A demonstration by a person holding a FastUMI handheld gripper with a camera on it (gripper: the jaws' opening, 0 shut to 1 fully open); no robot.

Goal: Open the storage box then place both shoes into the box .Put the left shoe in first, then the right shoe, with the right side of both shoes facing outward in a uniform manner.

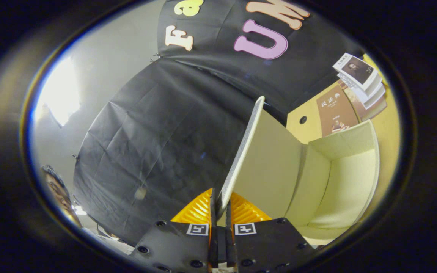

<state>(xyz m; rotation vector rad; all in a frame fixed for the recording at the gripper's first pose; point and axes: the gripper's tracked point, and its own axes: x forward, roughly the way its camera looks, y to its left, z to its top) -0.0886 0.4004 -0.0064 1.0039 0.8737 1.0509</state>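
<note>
The fingers (221,206) are pressed together on the edge of the lid (241,151), pinching it from both sides. The lid stands raised, nearly upright, running away from the fingers toward the black cloth wall (157,144). Beside the lid, the storage box (340,178) is open, its pale interior walls visible. The box rests on a yellow desk (307,110). Beyond the box, a brown book (334,112) lies on the desk, with a stack of books (360,77) just beside it.
</note>
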